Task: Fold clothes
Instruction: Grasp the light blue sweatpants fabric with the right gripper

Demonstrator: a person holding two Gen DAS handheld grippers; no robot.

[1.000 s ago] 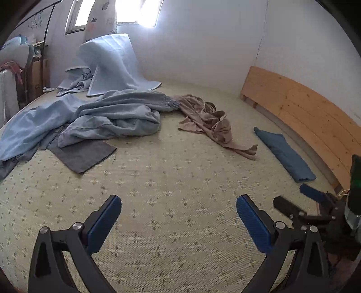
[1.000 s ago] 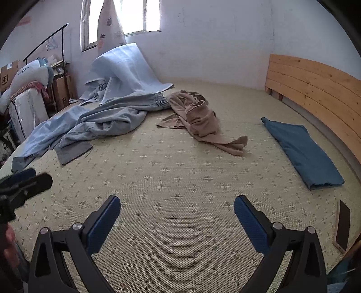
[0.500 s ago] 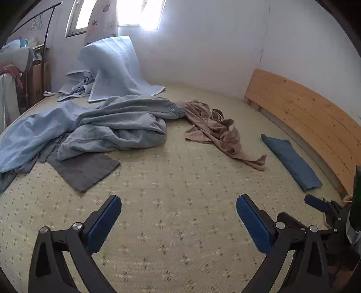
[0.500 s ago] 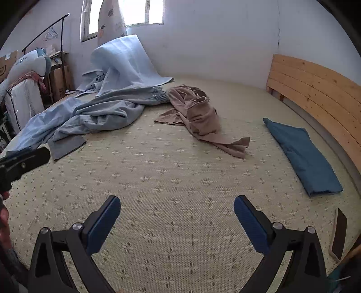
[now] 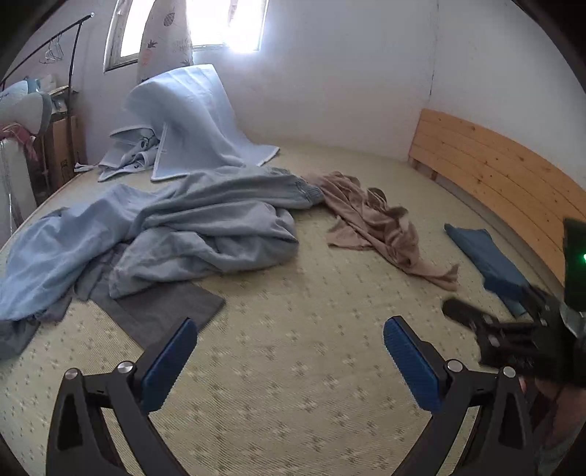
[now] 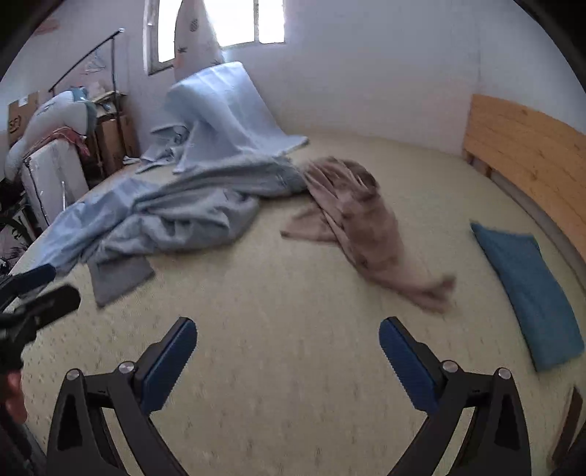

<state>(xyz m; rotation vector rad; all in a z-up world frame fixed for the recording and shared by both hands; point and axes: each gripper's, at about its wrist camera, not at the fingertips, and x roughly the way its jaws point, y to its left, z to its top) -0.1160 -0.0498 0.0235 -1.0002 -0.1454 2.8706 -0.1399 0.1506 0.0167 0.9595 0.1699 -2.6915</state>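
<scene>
left gripper (image 5: pixel 289 353): we see its jaws wide apart, nothing between them.
right gripper (image 6: pixel 287 351): jaws closing, empty.
clothes: tan garment (image 6: pixel 360 219) crumpled mid-bed (image 6: pixel 293 366), beside light blue garment (image 5: pixel 205 223); folded blue cloth (image 6: pixel 527 289) near headboard (image 6: pixel 527 153).

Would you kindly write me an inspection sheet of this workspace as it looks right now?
Surface: patterned bed mat, bare in front of both grippers.
Job's things: tan garment crumpled mid-bed; light blue bedding heaped left of it; grey cloth flat at its edge; folded blue cloth beside the headboard.
Clutter: dark flat object, too small to identify.
Grippers: left gripper open, empty; right gripper closing, nothing between its jaws.
Cables: nothing seen.
Surroundings: window, clothes rack, white walls.
</scene>
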